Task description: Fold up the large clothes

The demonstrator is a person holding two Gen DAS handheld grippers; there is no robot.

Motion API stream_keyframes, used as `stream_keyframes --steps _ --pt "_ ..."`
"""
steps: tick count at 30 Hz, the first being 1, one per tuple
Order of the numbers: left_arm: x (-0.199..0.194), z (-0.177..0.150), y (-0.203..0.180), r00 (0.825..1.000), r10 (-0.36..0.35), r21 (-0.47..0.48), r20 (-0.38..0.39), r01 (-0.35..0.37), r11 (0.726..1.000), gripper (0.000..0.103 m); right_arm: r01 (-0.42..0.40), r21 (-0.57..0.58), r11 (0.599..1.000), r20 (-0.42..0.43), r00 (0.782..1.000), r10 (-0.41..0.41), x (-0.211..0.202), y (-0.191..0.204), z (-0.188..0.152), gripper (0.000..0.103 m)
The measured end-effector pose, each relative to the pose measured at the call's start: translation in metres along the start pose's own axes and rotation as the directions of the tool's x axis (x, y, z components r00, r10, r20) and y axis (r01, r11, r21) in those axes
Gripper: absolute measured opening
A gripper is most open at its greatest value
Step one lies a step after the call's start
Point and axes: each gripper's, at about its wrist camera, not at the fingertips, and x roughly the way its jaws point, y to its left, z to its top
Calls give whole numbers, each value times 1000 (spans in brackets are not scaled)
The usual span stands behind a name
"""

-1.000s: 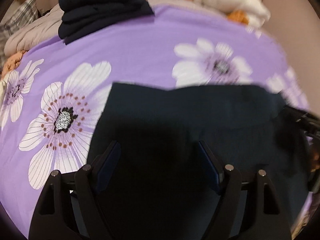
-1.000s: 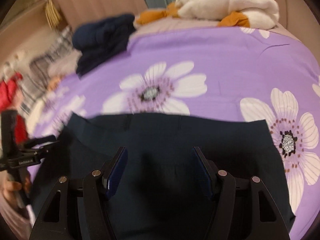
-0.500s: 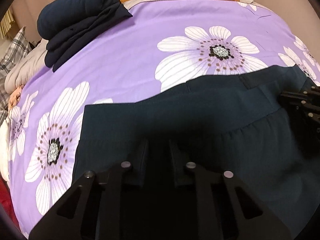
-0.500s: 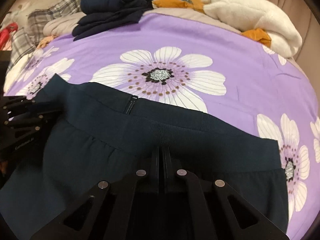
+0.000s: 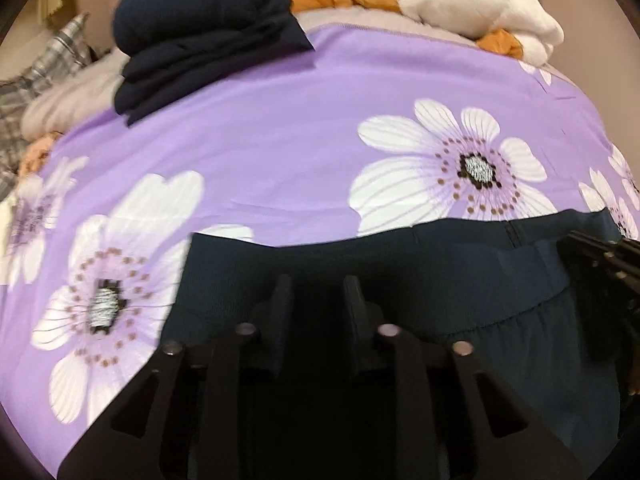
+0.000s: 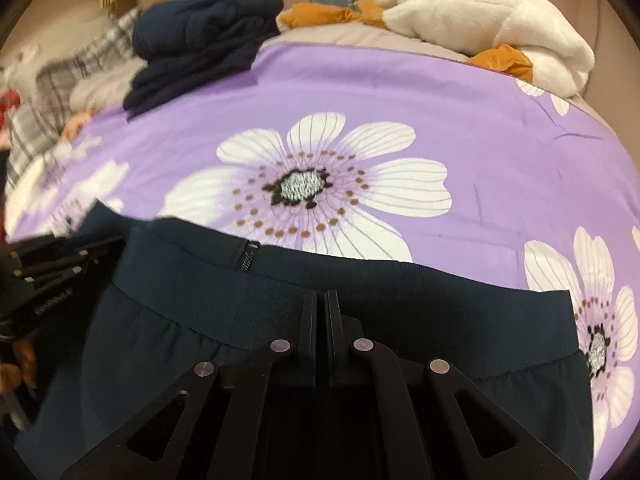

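A dark navy skirt (image 5: 440, 280) with a ribbed waistband and a back zipper (image 6: 248, 258) lies flat on the purple flowered bedspread (image 5: 280, 140). My left gripper (image 5: 316, 292) sits over the waistband's left part with a narrow gap between its fingers; no fabric shows between them. My right gripper (image 6: 322, 304) is over the waistband's right part (image 6: 400, 292), fingers pressed together; I cannot see fabric between them. Each gripper shows at the edge of the other's view, the right one (image 5: 600, 256) and the left one (image 6: 44, 268).
A stack of folded dark navy clothes (image 5: 208, 36) sits at the far left of the bed. A white plush toy with orange parts (image 6: 480, 28) lies at the far right. Plaid and grey bedding (image 5: 40, 80) is bunched at the left edge.
Both grippers closed from wide open a second ago. Since half a second ago the left gripper's fingers have parted slightly and the view has shifted; the right stays shut.
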Motion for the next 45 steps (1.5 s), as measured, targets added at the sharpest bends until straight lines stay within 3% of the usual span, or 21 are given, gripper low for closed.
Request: stream_keyframes --steps 2,4,7,9,11,13,15,17,22,28,34,38,45 --pt "-16 -2 -1 999 1 4 48 -1 1000 62 -28 31 999 38 999 27 -16 -4 -1 4" --pt "-32 -3 -2 996 -12 4 88 11 1000 66 -46 39 998 61 997 44 -29 -6 -1 4" --pt "-48 -10 -5 995 -43 -4 88 44 999 67 -69 50 996 70 995 65 -47 -6 -7 18" --pt "-63 -17 -10 993 -58 10 102 58 998 72 -96 54 994 64 994 93 -54 -4 -13 42" --pt "-74 -25 -15 991 -59 31 121 56 998 82 -112 49 992 69 992 109 -61 -1 -19 45" --pt "-86 -33 -20 989 -70 47 133 64 997 83 -147 40 988 74 987 144 -71 7 -28 47" --pt "-92 -40 -23 988 -85 49 128 80 996 85 -172 36 984 75 983 169 -78 12 -38 58" --pt "-98 -48 -27 988 -95 55 124 89 995 93 -196 37 980 79 978 193 -82 14 -44 62" --pt "-102 -65 -35 989 -102 77 107 94 993 95 -224 27 974 52 974 222 -82 23 -62 62" --pt "-85 -84 -30 997 -74 83 23 72 994 95 -227 -6 974 1 974 227 -73 34 -76 62" --pt "-62 -104 -12 995 -72 28 -69 74 997 95 -139 -40 989 -92 987 135 -53 35 -89 62" --pt "-65 -116 -10 996 -86 21 -14 86 996 95 -134 -52 990 -63 989 130 -52 33 -96 62" --pt "-70 -123 -3 997 -82 10 7 82 997 95 -114 -33 993 -31 993 113 -58 25 -101 62"
